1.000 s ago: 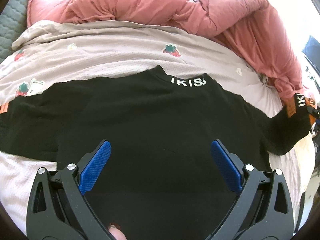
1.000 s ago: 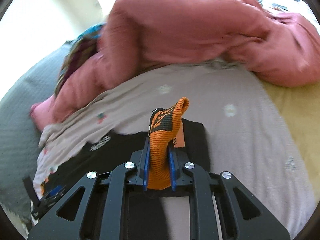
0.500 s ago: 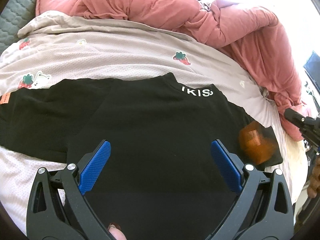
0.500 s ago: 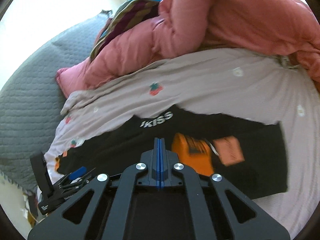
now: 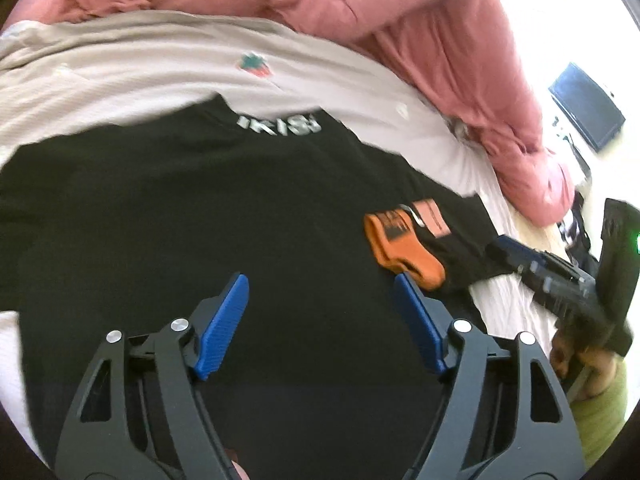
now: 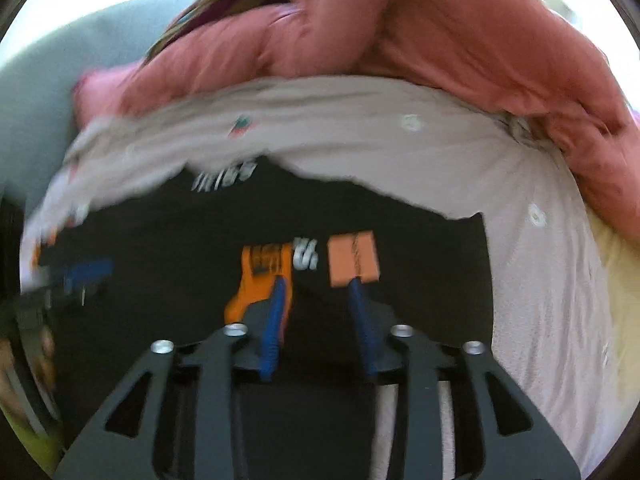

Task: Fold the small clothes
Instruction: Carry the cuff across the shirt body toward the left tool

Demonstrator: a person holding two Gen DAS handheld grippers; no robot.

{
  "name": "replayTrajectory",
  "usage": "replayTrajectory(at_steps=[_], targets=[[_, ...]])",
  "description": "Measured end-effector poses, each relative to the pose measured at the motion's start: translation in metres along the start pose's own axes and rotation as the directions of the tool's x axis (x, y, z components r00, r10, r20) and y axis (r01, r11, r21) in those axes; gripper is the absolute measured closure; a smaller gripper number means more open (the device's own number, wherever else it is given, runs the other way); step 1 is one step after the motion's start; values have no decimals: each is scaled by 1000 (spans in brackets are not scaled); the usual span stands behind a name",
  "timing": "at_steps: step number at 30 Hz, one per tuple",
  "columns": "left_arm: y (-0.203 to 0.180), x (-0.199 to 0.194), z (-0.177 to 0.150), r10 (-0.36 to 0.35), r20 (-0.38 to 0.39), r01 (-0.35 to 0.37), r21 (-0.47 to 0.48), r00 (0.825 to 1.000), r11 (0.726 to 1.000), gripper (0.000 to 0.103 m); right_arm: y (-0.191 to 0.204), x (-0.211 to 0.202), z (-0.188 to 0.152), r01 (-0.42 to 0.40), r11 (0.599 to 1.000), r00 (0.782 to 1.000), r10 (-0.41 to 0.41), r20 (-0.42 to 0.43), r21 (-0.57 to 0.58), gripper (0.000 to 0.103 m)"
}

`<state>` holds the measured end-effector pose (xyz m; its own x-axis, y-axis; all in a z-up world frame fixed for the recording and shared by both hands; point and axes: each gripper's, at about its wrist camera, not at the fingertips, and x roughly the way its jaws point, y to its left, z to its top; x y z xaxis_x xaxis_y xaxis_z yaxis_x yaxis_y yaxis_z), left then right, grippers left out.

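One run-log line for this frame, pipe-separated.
black top flat on bed | orange cuff folded onto it | left gripper open, closing | right gripper open, released cuff

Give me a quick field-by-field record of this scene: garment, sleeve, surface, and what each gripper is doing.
garment: black top, spread flat, white lettering at the collar
sleeve: orange cuff lies folded in onto the body
surface: pale sheet with small prints; pink duvet bunched behind
left gripper: jaws open over the top's lower body, just been closing, nothing between them
right gripper: jaws apart by the cuff, just been opening, nothing gripped
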<state>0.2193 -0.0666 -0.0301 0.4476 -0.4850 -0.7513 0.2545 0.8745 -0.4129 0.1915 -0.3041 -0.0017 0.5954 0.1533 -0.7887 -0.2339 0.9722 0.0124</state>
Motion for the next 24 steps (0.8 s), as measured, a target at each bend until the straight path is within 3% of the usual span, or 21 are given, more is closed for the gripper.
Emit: replayTrajectory(at_steps=[3, 9, 10, 11, 12, 18, 21, 24], targets=[[-5, 12, -6, 4, -22, -4, 1, 1000, 1000, 36, 24, 14, -22, 25, 985, 999, -30, -26, -171, 54], [12, 16, -8, 49, -29, -50, -44, 998, 998, 36, 43, 57, -26, 69, 954, 993, -94, -72, -291, 55], [15, 13, -6, 51, -24, -52, -54, 998, 997, 36, 44, 64, -24, 68, 950, 993, -95, -75, -305, 57], [21, 9, -4, 56, -15, -57, -68, 998, 996, 36, 44, 68, -21, 68, 949, 993, -96, -75, -308, 77], [24, 5, -2, 59, -7, -60, -79, 998, 995, 36, 43, 71, -18, 68, 952, 992, -96, -81, -299, 81], [57, -20, 11, 76, 46, -67, -174, 996, 983, 34, 42, 51, 11, -77, 988, 997, 74, -25, -130, 85], [75, -32, 15, 91, 79, -71, -227, 993, 971, 33, 59, 44, 27, -161, 984, 986, 163, 26, -77, 85], [92, -42, 17, 82, 102, -50, -284, 991, 958, 33, 86, 48, 37, -227, 971, 973, 229, 25, -73, 85]])
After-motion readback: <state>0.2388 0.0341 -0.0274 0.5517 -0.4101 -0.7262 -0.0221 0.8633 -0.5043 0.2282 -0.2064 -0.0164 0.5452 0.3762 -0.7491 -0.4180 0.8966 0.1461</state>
